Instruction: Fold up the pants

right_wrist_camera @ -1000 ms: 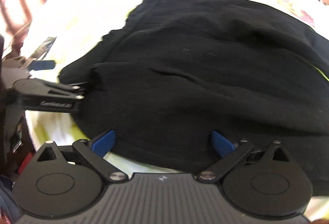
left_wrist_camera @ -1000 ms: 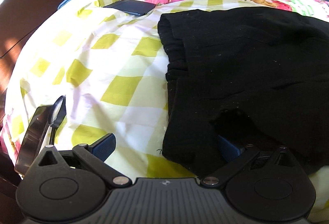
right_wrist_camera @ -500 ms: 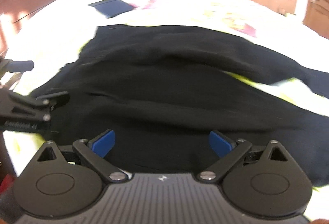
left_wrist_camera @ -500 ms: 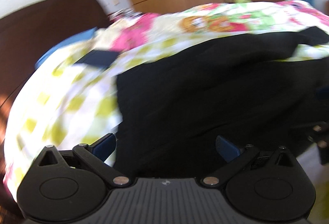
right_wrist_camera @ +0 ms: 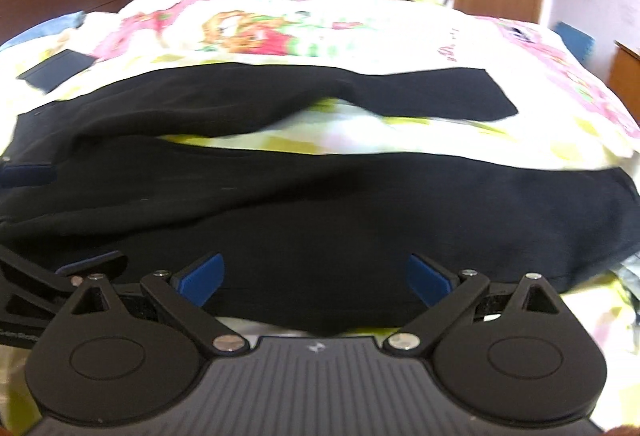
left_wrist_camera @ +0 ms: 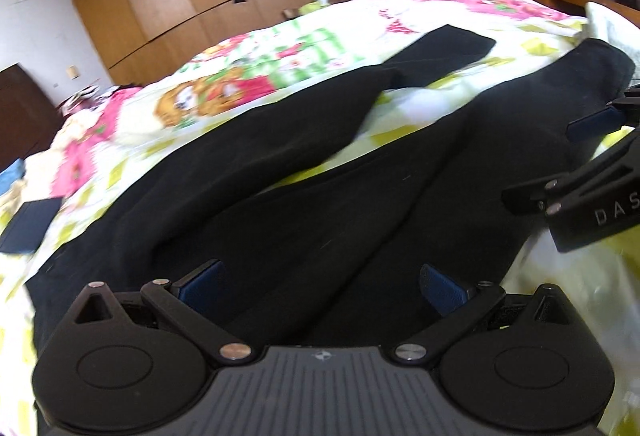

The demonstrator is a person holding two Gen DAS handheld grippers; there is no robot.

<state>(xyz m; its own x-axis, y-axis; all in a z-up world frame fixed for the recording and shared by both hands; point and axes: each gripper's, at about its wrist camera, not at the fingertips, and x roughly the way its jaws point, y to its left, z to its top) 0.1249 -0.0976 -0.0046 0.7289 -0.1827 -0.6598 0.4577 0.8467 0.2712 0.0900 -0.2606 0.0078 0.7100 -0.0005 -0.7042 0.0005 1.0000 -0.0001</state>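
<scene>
While both jaws stand spread and empty, the left gripper [left_wrist_camera: 320,286] and right gripper [right_wrist_camera: 314,278] hover over the near leg of the black pants [right_wrist_camera: 320,203], laid lengthwise along the bed's [right_wrist_camera: 460,35] near edge. Fabric judged soft, light, limp: pinch the near leg's hem and waistband. Far leg splayed; open quilt beyond. Dark case [right_wrist_camera: 56,69] near the headboard corner.

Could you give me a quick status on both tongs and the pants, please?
Left tongs open, empty. Right tongs open, empty. Black pants flat on bed, legs apart, unfolded. Dark flat item beyond the waist, clear.
</scene>
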